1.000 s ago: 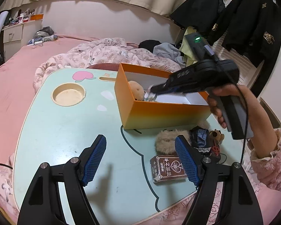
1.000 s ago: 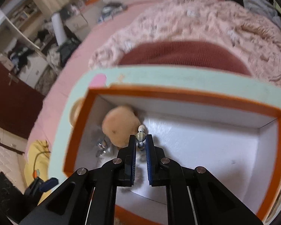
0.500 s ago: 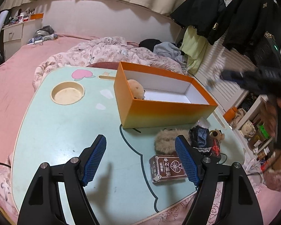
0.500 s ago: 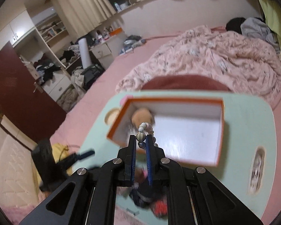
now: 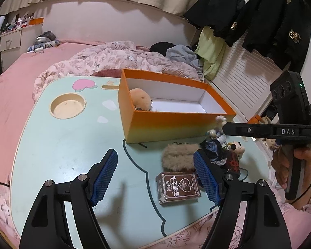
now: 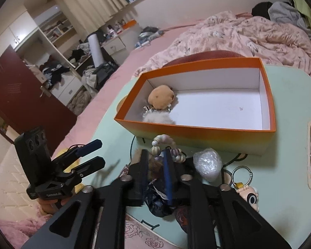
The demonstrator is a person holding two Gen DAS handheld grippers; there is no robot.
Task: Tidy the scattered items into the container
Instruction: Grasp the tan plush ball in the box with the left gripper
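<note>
So the right gripper (image 6: 155,161) is opening around a bead bracelet (image 6: 165,147) beside the orange box (image 6: 197,133); left gripper (image 5: 155,175) hangs wide open, empty.

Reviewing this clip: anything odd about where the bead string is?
Yes. The bead string hangs at the right gripper, whose jaws are opening, outside the orange box, above the loose pile.
</note>
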